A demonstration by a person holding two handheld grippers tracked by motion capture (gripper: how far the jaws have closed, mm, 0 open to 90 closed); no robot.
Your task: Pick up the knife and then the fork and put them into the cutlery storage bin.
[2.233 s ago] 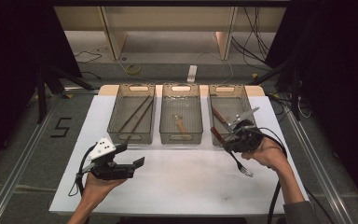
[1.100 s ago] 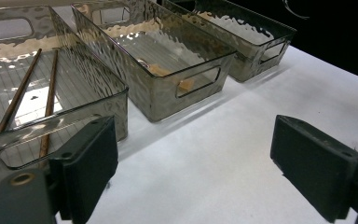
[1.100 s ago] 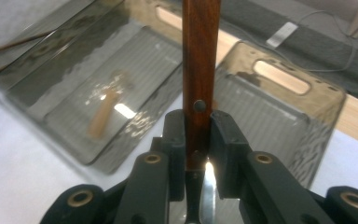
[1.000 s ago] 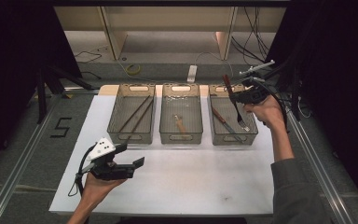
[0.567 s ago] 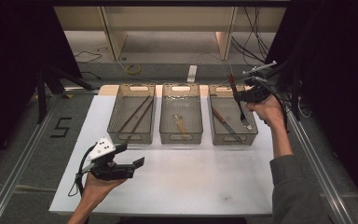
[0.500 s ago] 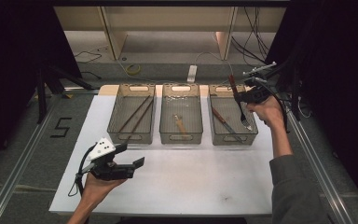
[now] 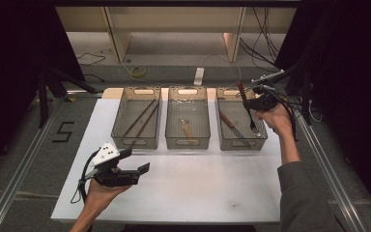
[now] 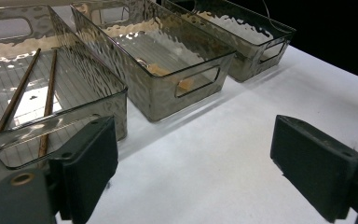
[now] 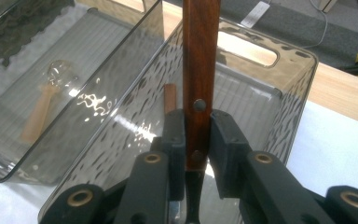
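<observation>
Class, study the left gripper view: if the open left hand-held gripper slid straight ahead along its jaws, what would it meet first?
Probably the near end wall of the smoky clear plastic middle bin, past bare white tabletop; depth is uncertain, so the left bin's corner might catch first.

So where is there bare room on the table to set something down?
The white table is bare between the bins' front walls and its near edge, right of the left tongs. The middle bin holds one small utensil. The right bin is crowded: a knife, plus the fork in the right tongs.
</observation>
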